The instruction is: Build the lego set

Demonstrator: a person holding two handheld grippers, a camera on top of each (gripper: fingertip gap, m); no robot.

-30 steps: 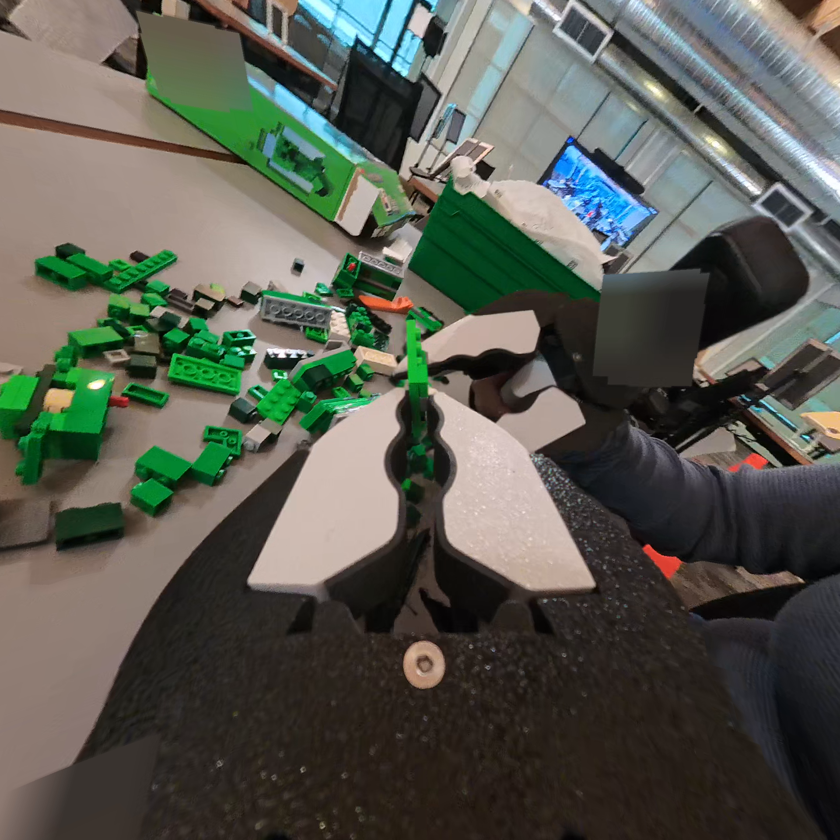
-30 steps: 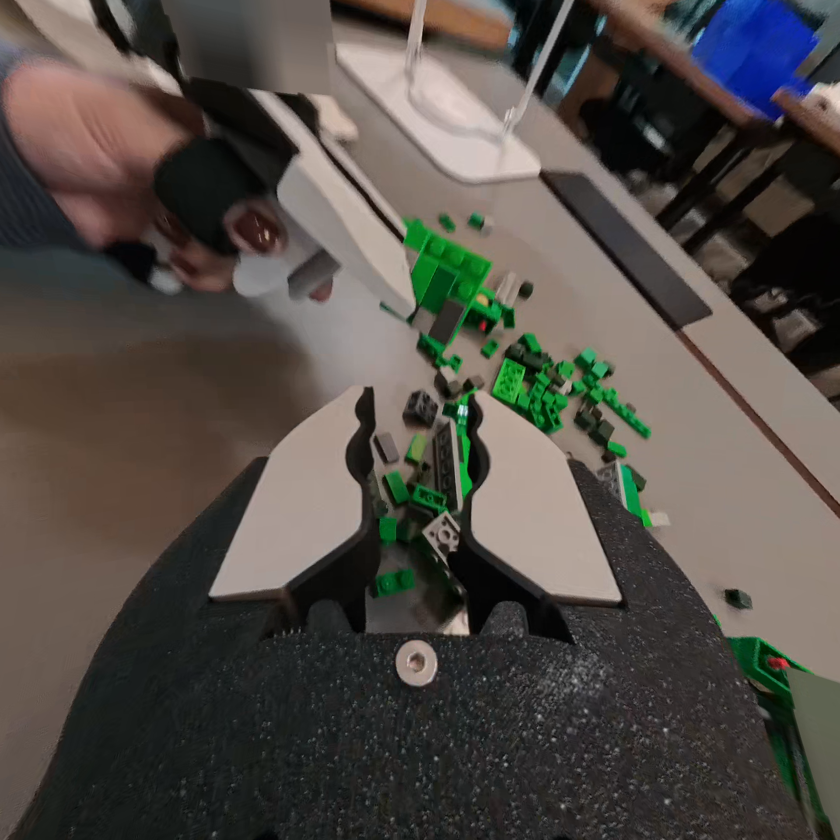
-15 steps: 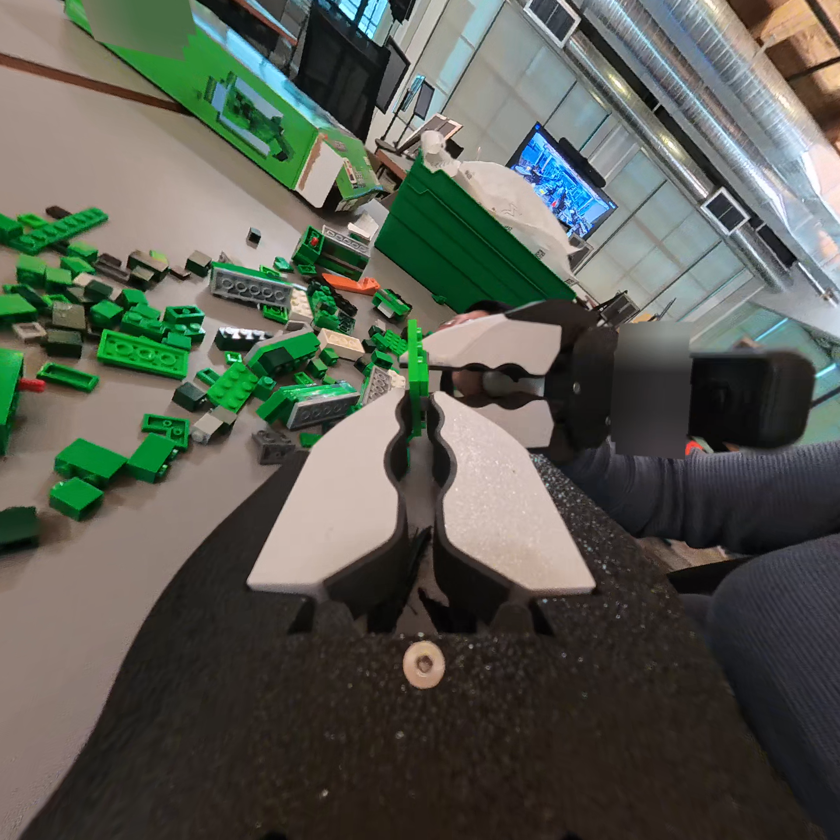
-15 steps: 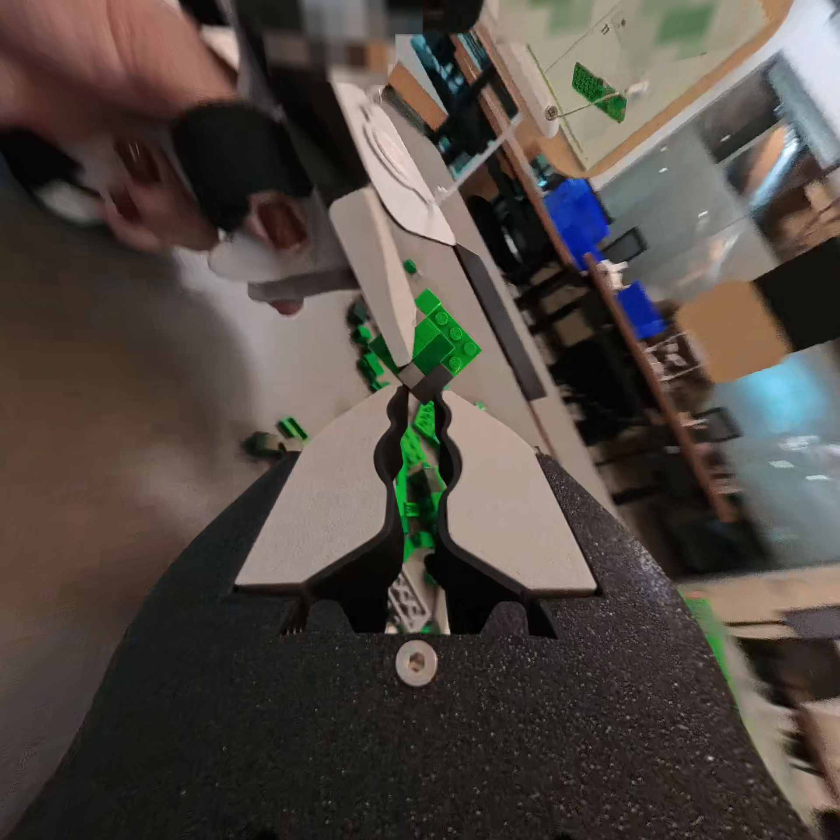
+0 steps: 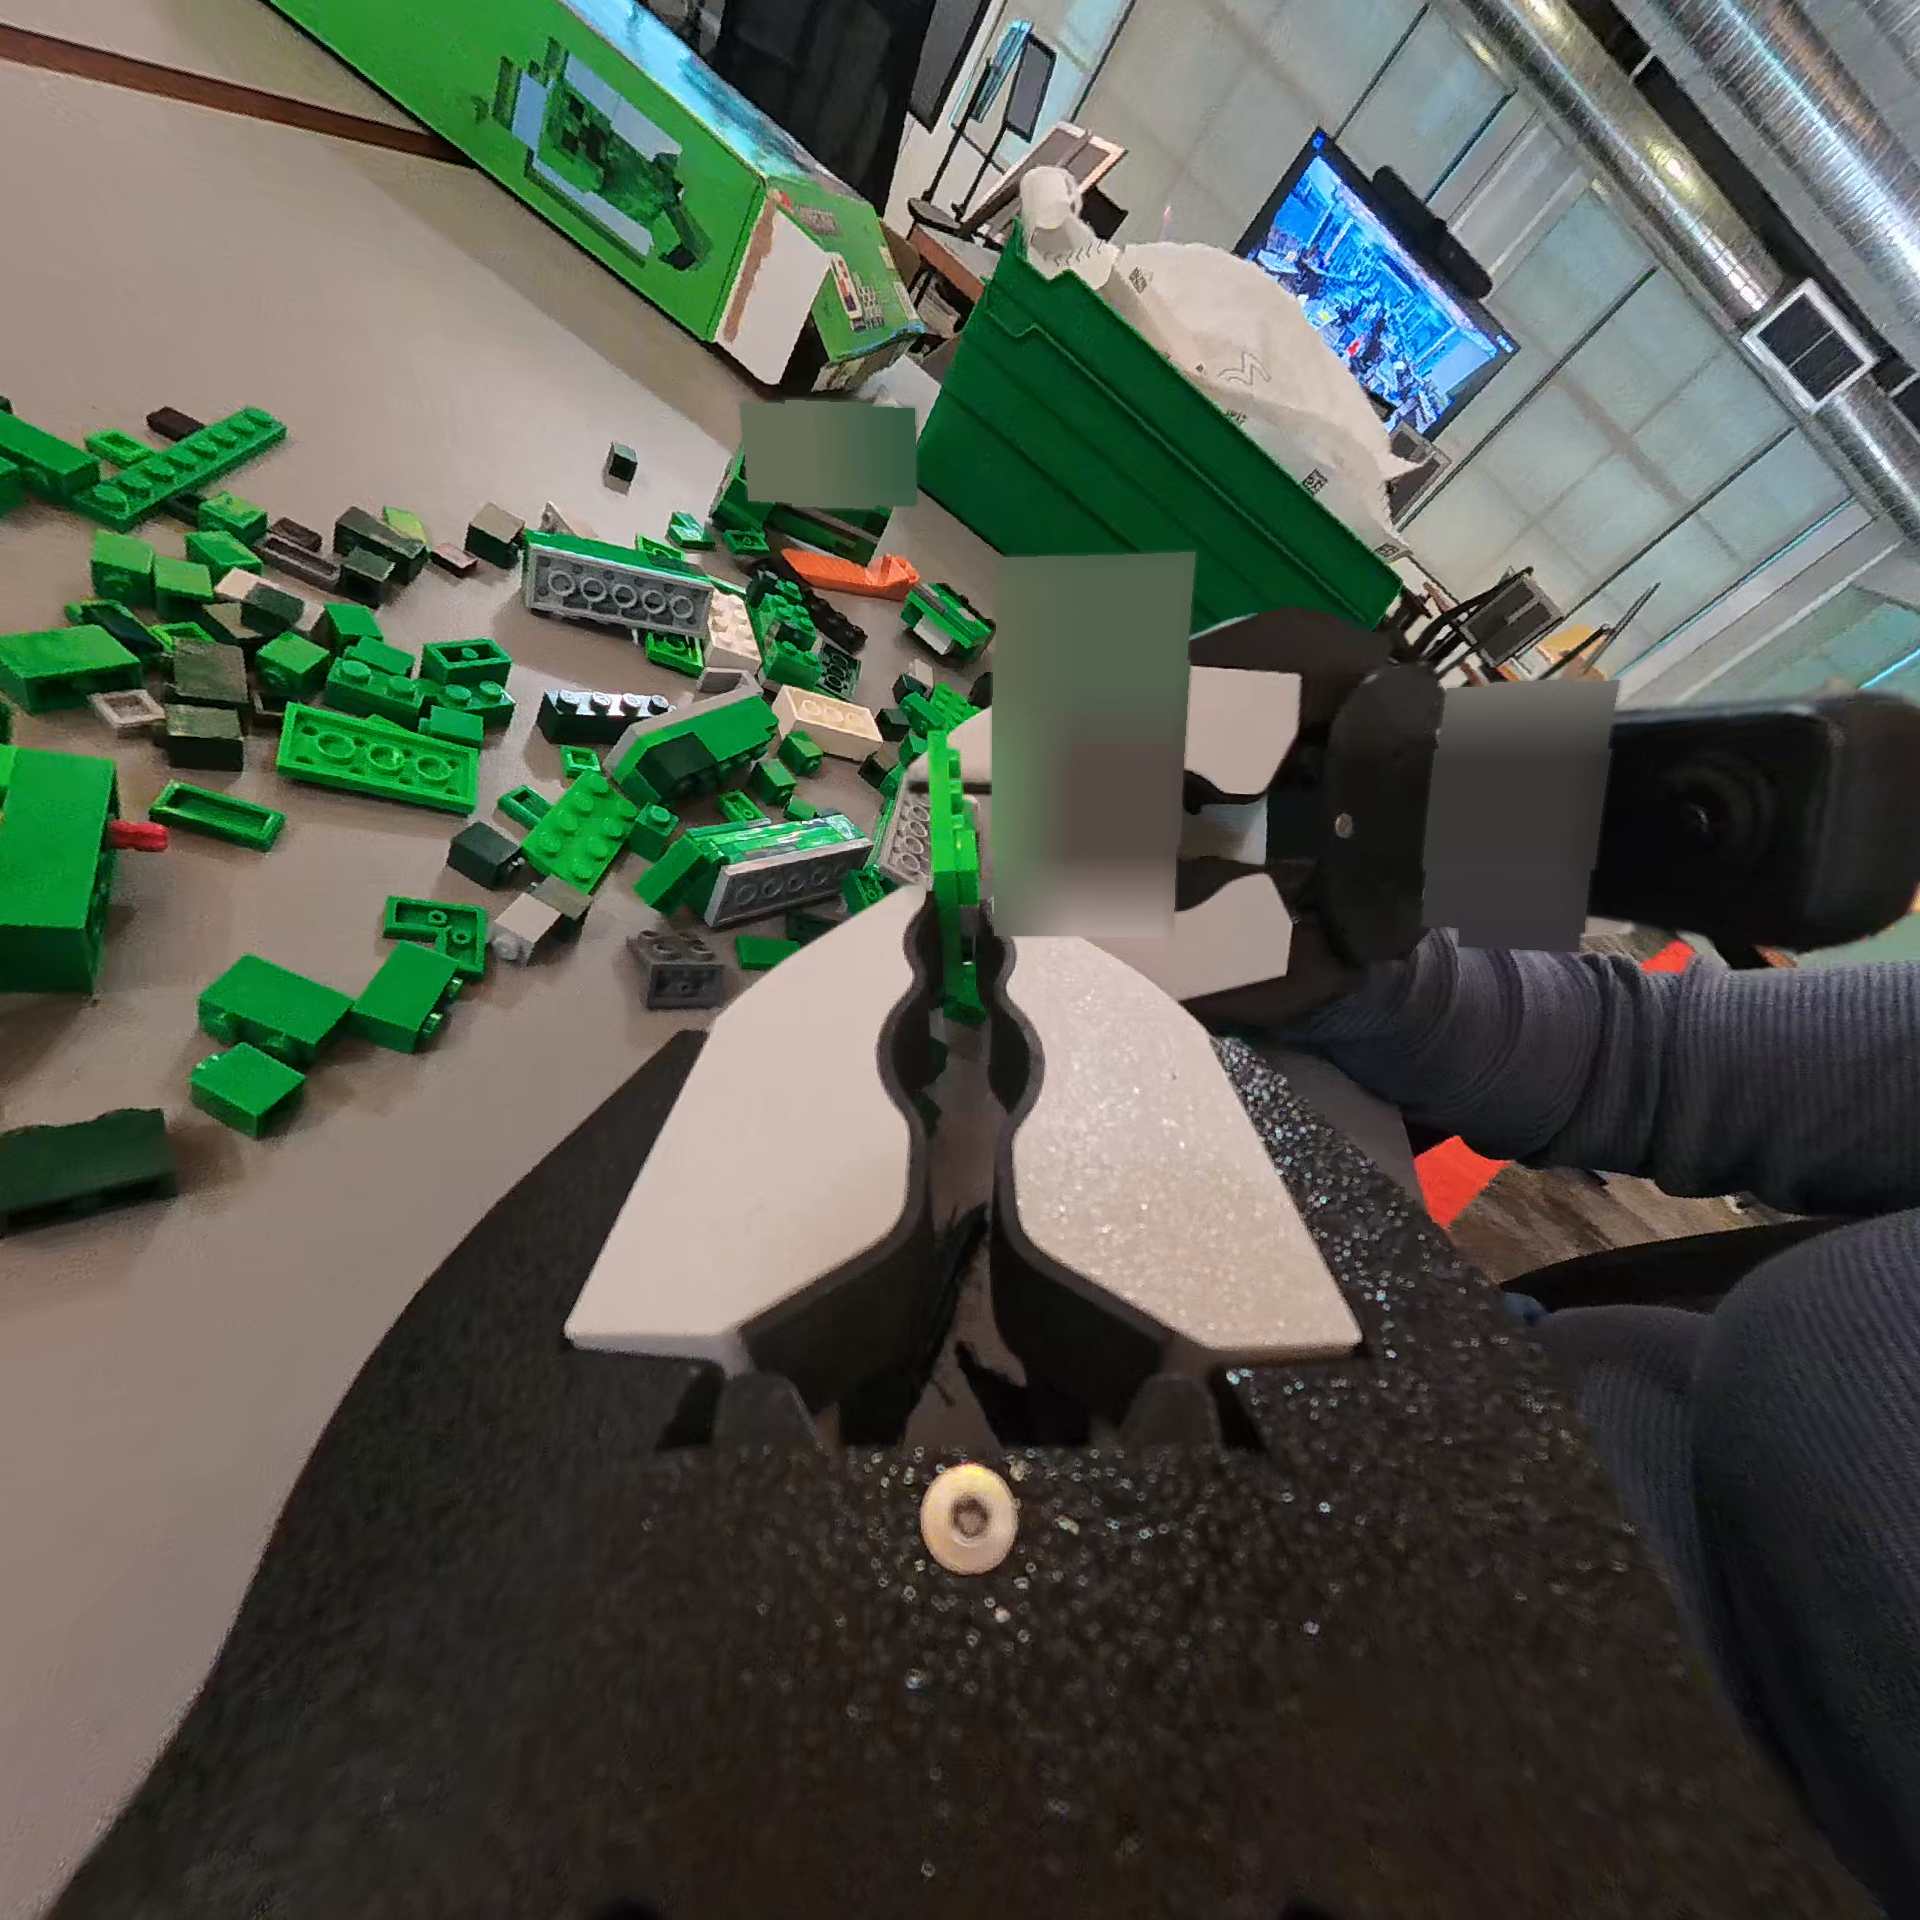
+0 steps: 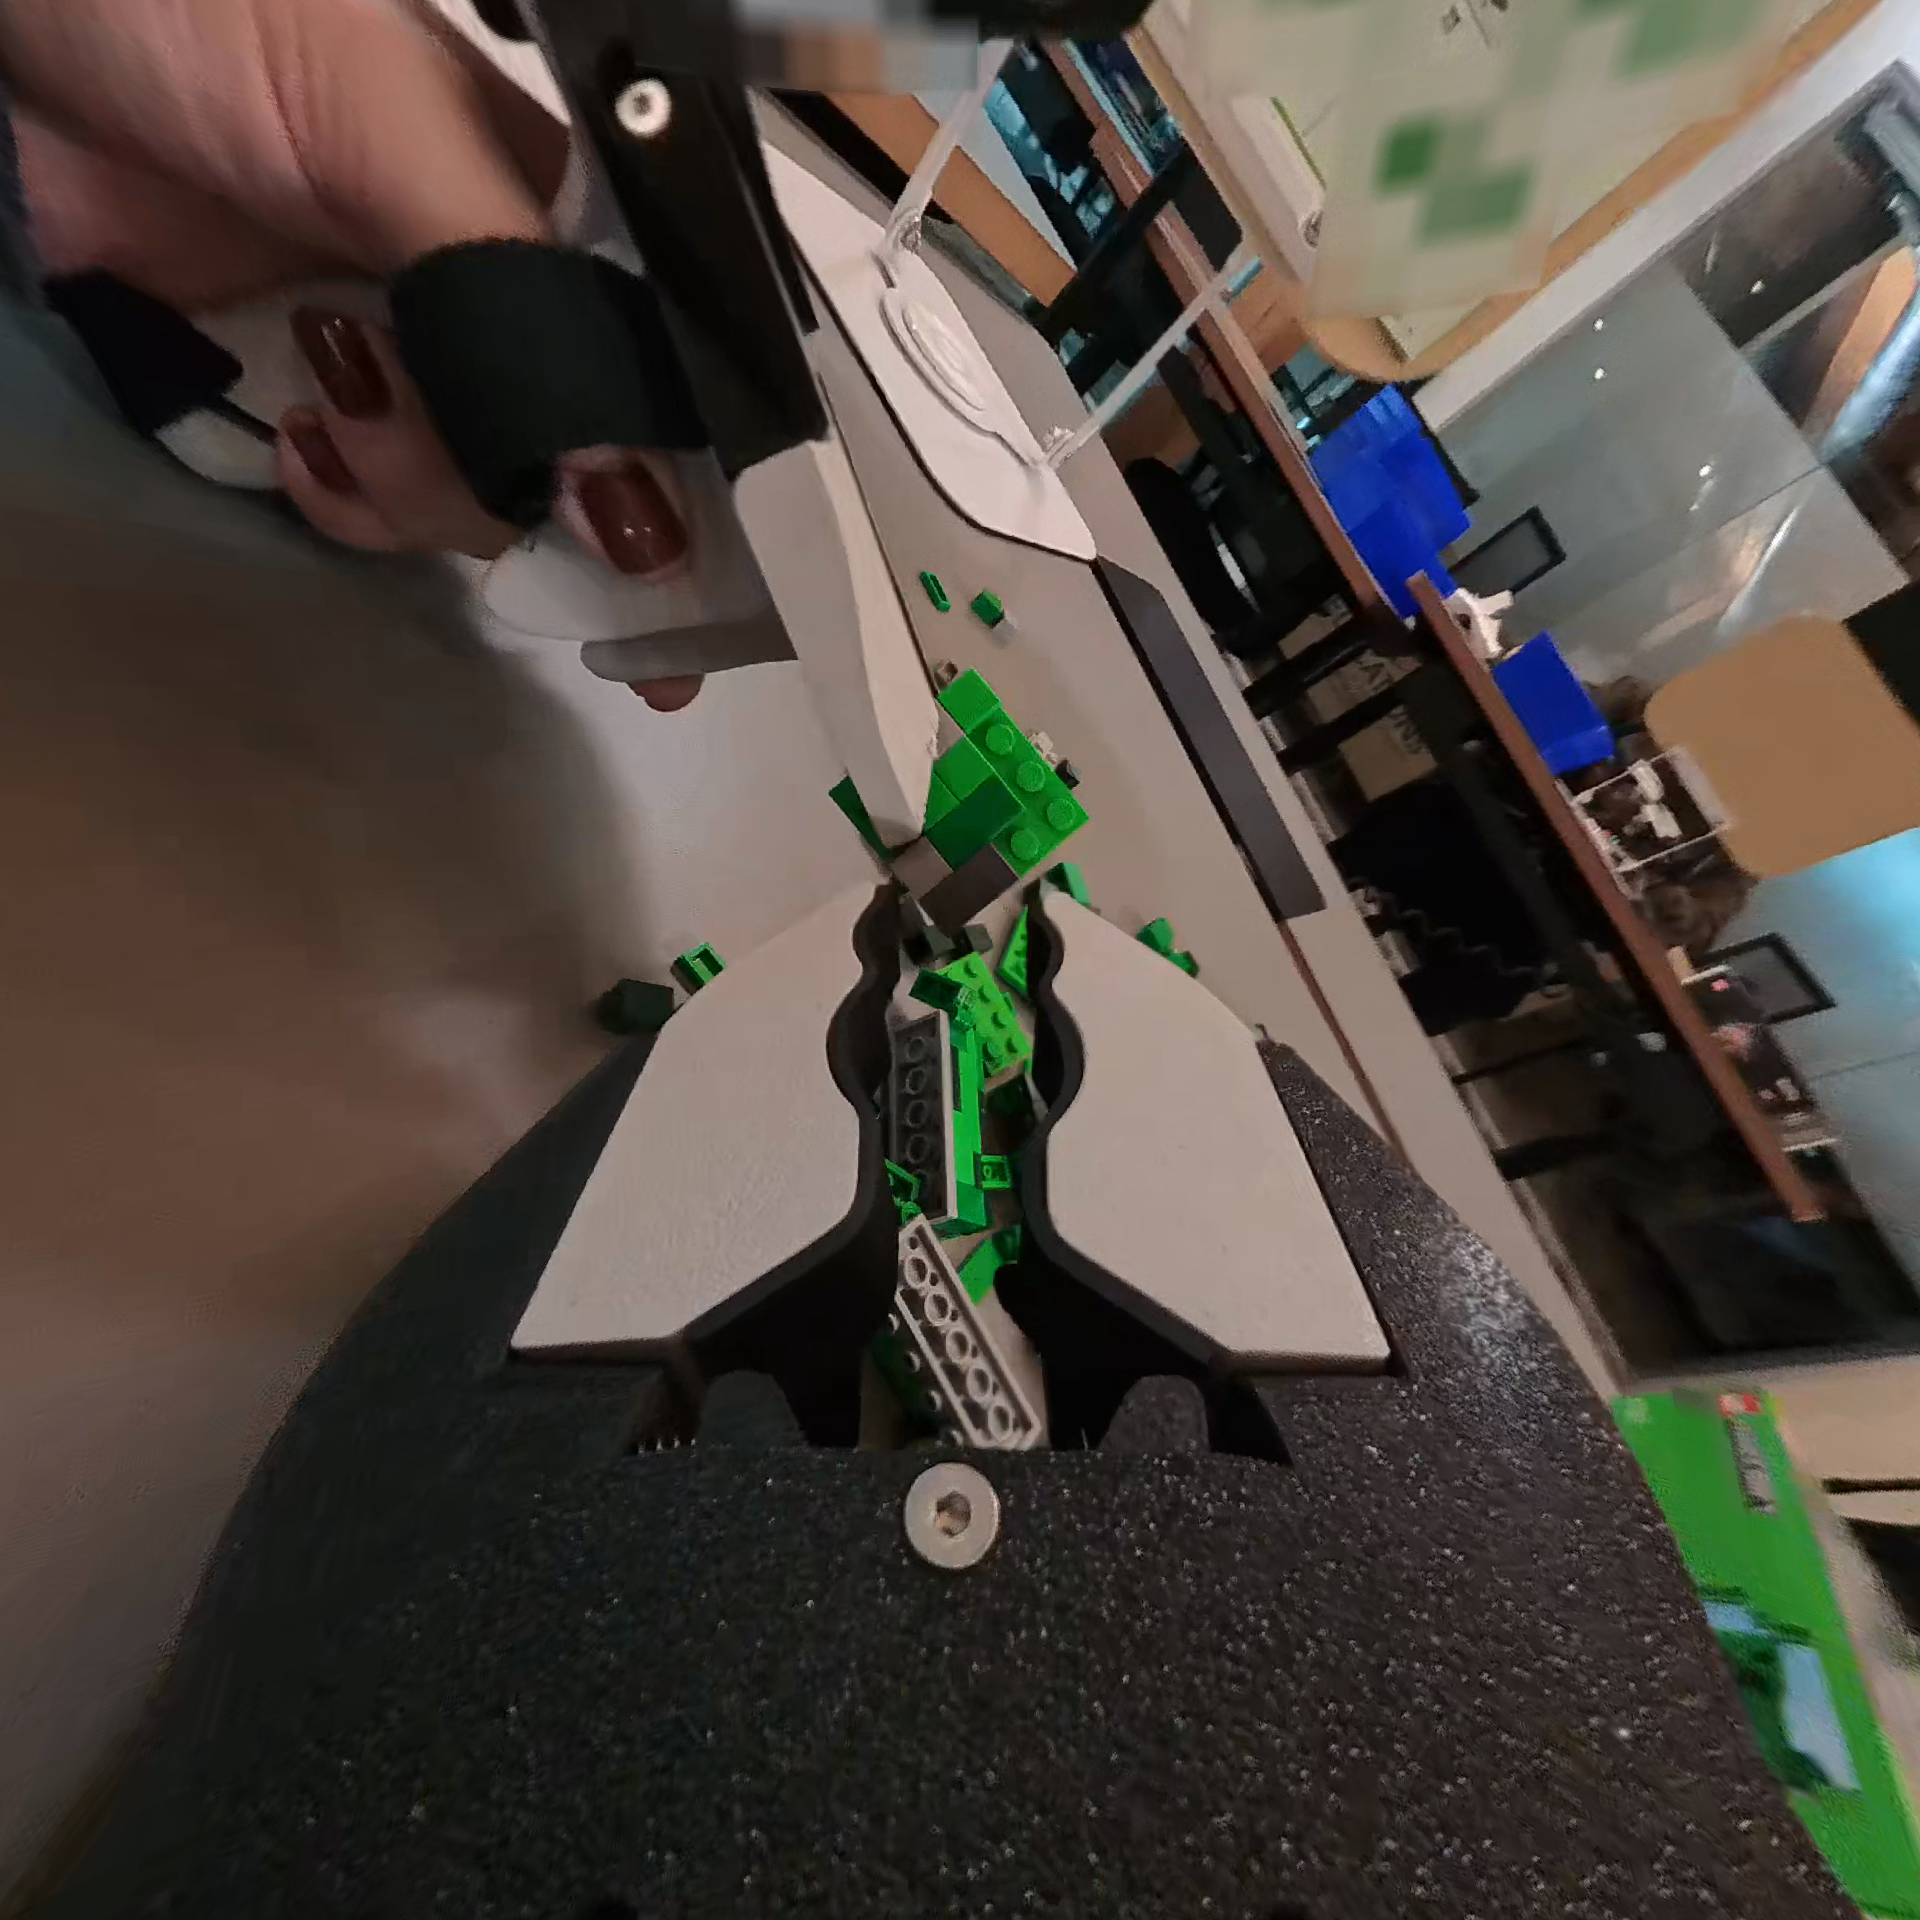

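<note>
The grey counter (image 5: 312, 1351) carries everything noted here. At its far edge stands a green bin (image 5: 1122, 488) holding a crumpled white bag (image 5: 1247, 312). Beside the bin lies the green set box (image 5: 623, 156), on its side with an end flap open.

Loose bricks (image 5: 416, 727) lie scattered across the counter, mostly green, with grey, dark and white ones among them and one orange piece (image 5: 847, 569). A larger green block assembly (image 5: 52, 862) sits at the left edge.

My left gripper (image 5: 961, 935) is closed narrowly on a green plate assembly (image 5: 951, 831), held edge-on and upright above the counter. In the right wrist view the same assembly (image 6: 997, 790) shows studs and a grey part at its lower end.

My right gripper (image 6: 961, 914) is parted narrowly and grips nothing. Its tips sit just beside the grey lower end of the assembly; I cannot tell whether they touch. Scattered bricks show through its gap.
</note>
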